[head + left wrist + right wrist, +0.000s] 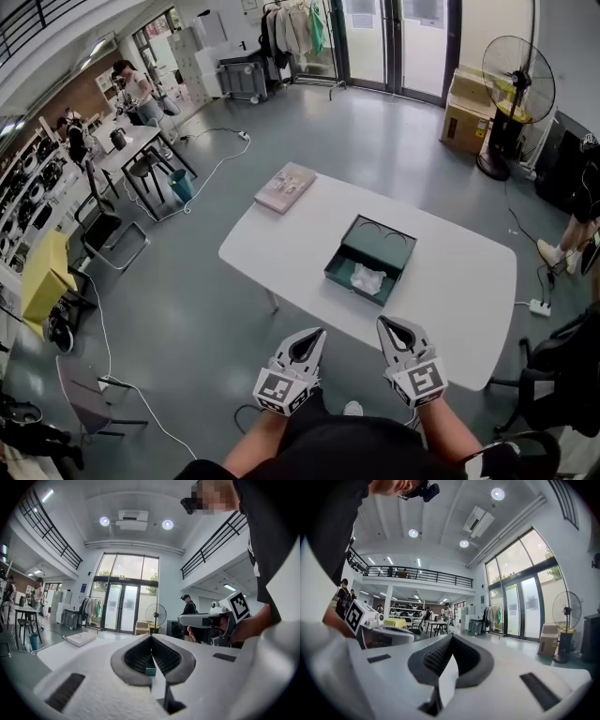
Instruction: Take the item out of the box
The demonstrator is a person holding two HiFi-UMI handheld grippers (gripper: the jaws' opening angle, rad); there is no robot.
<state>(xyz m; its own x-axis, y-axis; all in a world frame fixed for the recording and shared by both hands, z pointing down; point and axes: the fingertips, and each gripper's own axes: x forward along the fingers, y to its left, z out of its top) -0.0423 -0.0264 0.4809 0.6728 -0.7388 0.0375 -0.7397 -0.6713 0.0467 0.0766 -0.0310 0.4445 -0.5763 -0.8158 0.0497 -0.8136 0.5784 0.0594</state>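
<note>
At 6 o'clock in the head view, close to the person's body, the left tool (307, 345) and the right tool (396, 333) hang side by side, just short of the near edge of the desk (450, 309). Each has its jaws pressed together, with nothing between them.

Past them, near the middle of the desk, the dark green box (389, 246) lies open. The item (367, 278), a small white crumpled thing, sits in the box's near half, toward 7 o'clock of its inside.

It looks light and soft, like tissue or a thin bag, so it should give under the pads rather than slip. A pinch on its raised middle fold, from straight above, seems the best hold. The box itself may lift or slide with it if the item catches.

What the item is cannot be made out at this range. The box's near wall hides its lower edge and anything under it. The far half shows two round hollows, seemingly empty. At the desk's 11 o'clock corner lies a flat pale pack (286, 187), its print unreadable.
</note>
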